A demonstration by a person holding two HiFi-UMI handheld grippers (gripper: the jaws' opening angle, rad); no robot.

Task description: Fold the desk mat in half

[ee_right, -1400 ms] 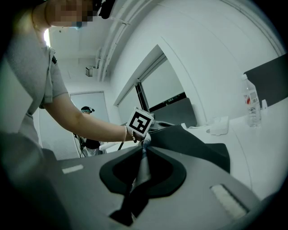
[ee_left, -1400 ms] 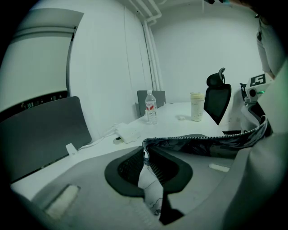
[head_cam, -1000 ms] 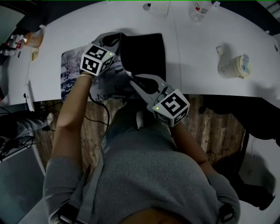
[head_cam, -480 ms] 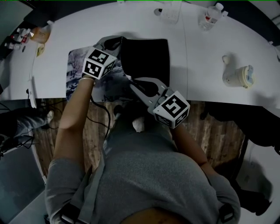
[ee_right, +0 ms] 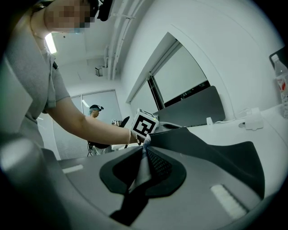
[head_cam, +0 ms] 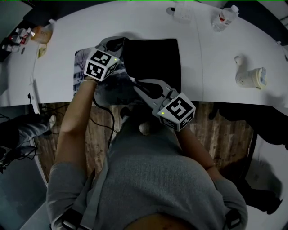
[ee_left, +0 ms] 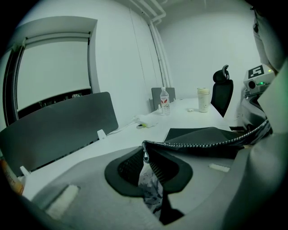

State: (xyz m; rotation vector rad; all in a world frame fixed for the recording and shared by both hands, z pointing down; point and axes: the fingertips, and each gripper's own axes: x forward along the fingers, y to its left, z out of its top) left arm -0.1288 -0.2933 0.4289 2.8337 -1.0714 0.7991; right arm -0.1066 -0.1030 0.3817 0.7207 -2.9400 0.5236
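The desk mat (head_cam: 155,63) lies on the white table (head_cam: 220,85), its black underside turned up over the printed face (head_cam: 81,60) at the left. My left gripper (head_cam: 122,45) is shut on the mat's far corner; in the left gripper view the stitched edge (ee_left: 202,143) runs out from between the pads (ee_left: 149,168). My right gripper (head_cam: 134,81) is shut on the near corner, and the right gripper view shows the mat (ee_right: 211,150) pinched between its pads (ee_right: 144,166). Both corners are lifted off the table.
A plastic bottle (head_cam: 225,17) and a white power strip (head_cam: 180,11) stand at the table's far side, a cup (head_cam: 252,77) at the right. Small items (head_cam: 33,33) lie at the far left. Wooden floor (head_cam: 225,130) shows below the table edge.
Both grippers still hold the mat's corners. The black folded part covers more of the mat toward the right, and the view has shifted slightly.
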